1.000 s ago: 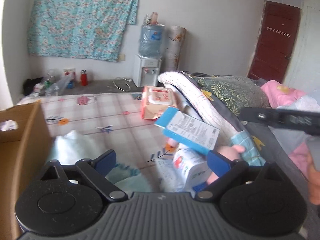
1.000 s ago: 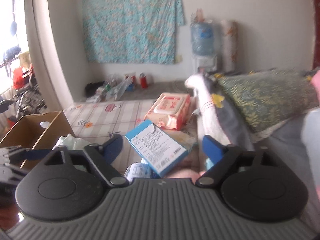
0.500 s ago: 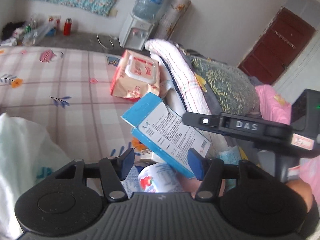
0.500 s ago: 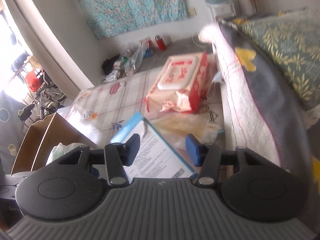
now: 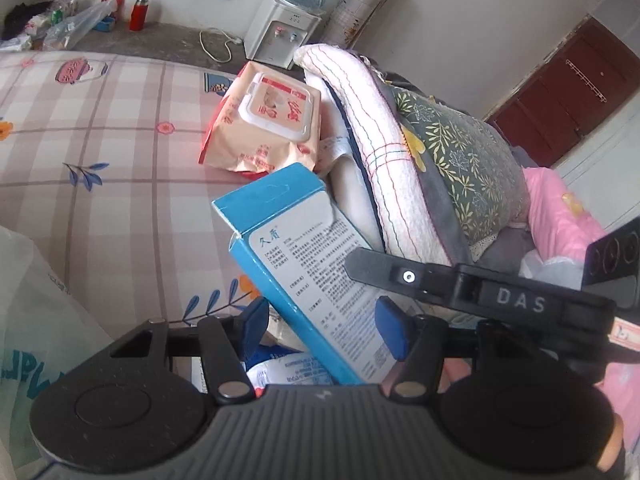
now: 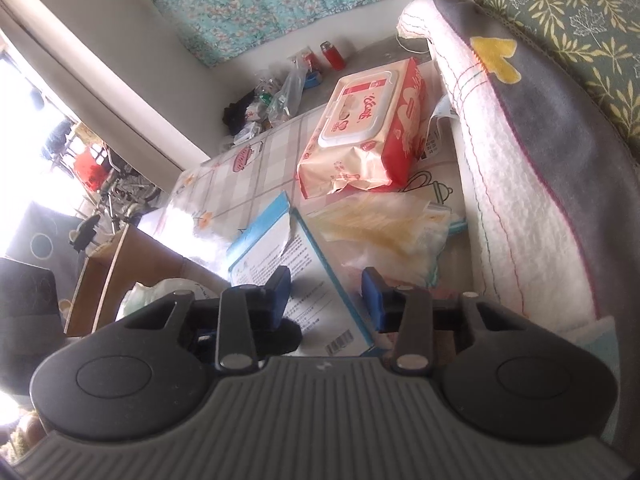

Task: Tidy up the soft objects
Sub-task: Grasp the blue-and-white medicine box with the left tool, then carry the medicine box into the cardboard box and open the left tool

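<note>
In the left wrist view the left gripper [image 5: 322, 322] sits at the bottom centre, its blue pads on either side of a tilted blue box [image 5: 296, 264]. The jaws have just been closing, with the box between them. The right pad looks to lie against the box's printed face, but the left pad shows a gap, so a firm clamp cannot be told. Under the box, just above the gripper body, lies a white pack [image 5: 288, 372] with blue and red print. The right gripper's arm [image 5: 472, 292] crosses the lower right of the frame over the box's far corner.

In the right wrist view the right gripper [image 6: 326, 298] is at the lower centre, over the same box [image 6: 280, 264]. Its jaws have just been closing too, with the box's printed face seen between them. Whether the pads press on the box cannot be told.

A wipes pack [image 5: 266, 120] lies on the checked sheet [image 5: 100, 140] above the box, at the centre of the frame. A crumpled clear bag [image 6: 384, 232] lies between the wipes and the box in the right view. A folded quilt [image 5: 384, 152] and a leaf-print pillow [image 5: 464, 160] fill the right side. A cardboard box [image 6: 116, 272] stands at the left edge of the right view.
</note>
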The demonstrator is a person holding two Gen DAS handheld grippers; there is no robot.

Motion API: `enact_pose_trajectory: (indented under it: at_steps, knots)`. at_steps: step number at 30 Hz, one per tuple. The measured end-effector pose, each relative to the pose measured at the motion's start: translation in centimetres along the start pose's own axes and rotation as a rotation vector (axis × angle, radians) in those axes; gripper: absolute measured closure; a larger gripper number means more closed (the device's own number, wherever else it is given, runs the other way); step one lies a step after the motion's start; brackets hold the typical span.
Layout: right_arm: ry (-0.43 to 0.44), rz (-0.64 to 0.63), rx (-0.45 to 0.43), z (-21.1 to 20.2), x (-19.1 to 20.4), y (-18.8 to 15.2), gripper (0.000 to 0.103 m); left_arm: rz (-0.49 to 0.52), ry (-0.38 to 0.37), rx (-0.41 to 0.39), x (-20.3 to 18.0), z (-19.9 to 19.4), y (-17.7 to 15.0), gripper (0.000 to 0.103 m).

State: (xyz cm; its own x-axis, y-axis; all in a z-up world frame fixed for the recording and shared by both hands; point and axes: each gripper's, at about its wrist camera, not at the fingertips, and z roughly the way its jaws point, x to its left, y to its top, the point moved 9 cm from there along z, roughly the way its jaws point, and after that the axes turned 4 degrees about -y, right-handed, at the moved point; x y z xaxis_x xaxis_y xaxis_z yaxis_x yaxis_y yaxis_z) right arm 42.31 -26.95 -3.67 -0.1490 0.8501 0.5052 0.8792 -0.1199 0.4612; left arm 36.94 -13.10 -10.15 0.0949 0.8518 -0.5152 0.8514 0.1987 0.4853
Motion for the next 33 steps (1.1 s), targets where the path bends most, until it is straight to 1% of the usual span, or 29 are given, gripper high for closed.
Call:
enact_pose_trajectory:
  at_steps: [5, 9, 14, 18, 23, 27, 30, 33]
  knots:
    - [0.030, 0.047, -0.030, -2.0, 0.7, 0.0, 0.067, 0.029, -0.008, -0.038, -1.0, -2.0, 0.4, 0.044]
    - [0.053, 0.062, -0.067, -4.3, 2.4, -0.4, 0.067, 0.071, -0.010, -0.065, -1.9, -4.7, 0.3, 0.044]
    - [0.110, 0.062, -0.103, -7.0, 6.3, -1.3, 0.067, 0.102, 0.003, -0.115, -2.2, -9.3, 0.2, 0.044]
    - [0.161, 0.019, -0.131, -8.3, 10.6, -2.1, 0.067, 0.126, 0.038, -0.168, -1.4, -13.7, 0.1, 0.044]
    - [0.254, -0.013, -0.131, -8.2, 16.9, -3.3, 0.067, 0.138, 0.108, -0.236, 0.8, -19.6, 0.3, 0.044]
    - [0.335, -0.047, -0.115, -7.2, 22.8, -4.7, 0.067, 0.113, 0.167, -0.280, 4.0, -24.2, 0.3, 0.044]
    - [0.400, -0.060, -0.071, -5.7, 27.2, -6.5, 0.067, 0.075, 0.214, -0.307, 7.0, -27.1, -0.4, 0.043]
    - [0.435, -0.067, -0.007, -3.4, 31.1, -8.9, 0.067, 0.029, 0.258, -0.313, 10.5, -28.9, -1.3, 0.043]
